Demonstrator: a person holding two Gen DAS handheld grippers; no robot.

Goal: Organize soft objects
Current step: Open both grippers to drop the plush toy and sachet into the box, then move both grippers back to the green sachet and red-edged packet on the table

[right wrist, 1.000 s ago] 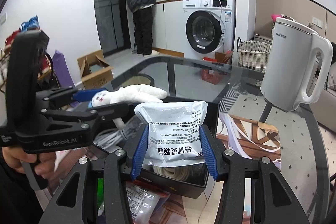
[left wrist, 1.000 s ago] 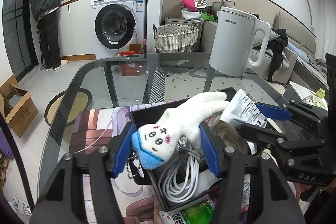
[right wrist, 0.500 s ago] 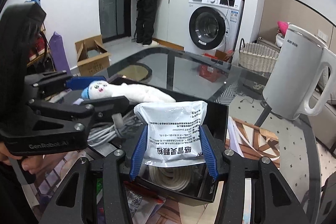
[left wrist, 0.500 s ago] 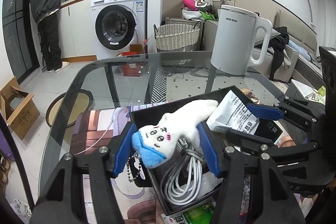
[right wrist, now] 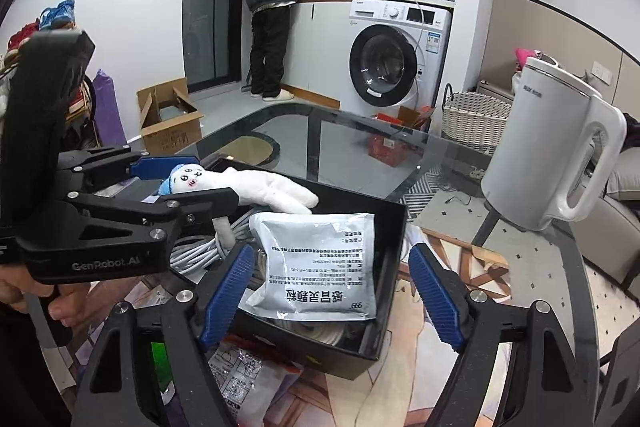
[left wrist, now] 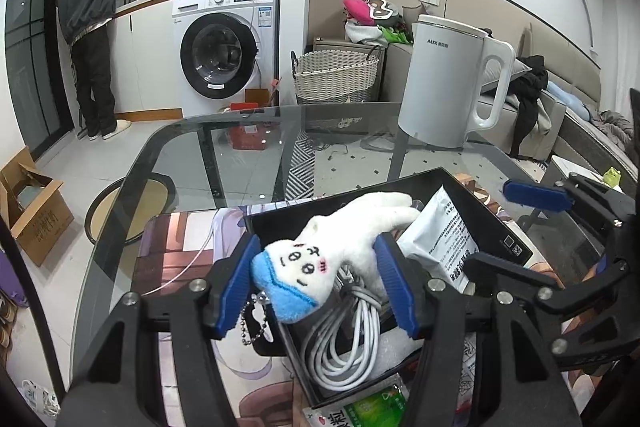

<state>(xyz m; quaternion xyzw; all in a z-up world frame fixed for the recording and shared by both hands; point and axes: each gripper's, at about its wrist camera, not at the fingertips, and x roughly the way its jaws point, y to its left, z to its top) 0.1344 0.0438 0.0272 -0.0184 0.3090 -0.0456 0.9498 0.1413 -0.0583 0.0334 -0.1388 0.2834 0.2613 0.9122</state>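
1. Two handheld grippers with blue pads met over a black box (right wrist: 390, 227) that sat on a glass table (left wrist: 248, 163).
2. The left gripper (left wrist: 316, 279) was clenched on a small white plush toy (left wrist: 340, 247) with a blue cap and a drawn face. Its pads pressed the toy's sides, and the toy's body stretched away over the box. A bead chain (left wrist: 256, 319) dangled from the cap.
3. In the right wrist view the same plush toy (right wrist: 248, 185) lay across the far left edge of the box, pinched in the left gripper (right wrist: 188, 177), with a person's hand (right wrist: 40, 301) on that tool's handle at lower left.
4. The right gripper (right wrist: 330, 295) was opening. Its pads stood clear on either side of a silver-grey sachet (right wrist: 320, 267) printed with black text, touching it on neither side.
5. The sachet lay tilted inside the box, resting on coiled cord. In the left wrist view the sachet (left wrist: 444, 239) sat just beside the toy, against the right half of the box.
6. A coil of white cable (left wrist: 344, 339) filled the near end of the box, under the toy.
7. More printed packets, one green (left wrist: 368, 407), lay on the table in front of the box.
8. A white electric kettle (left wrist: 448, 83) stood well apart, at the far side of the table.
9. Beyond the table were a washing machine (left wrist: 226, 47), a wicker basket (left wrist: 336, 75), and a person (left wrist: 92, 27) standing at a counter with their back turned.
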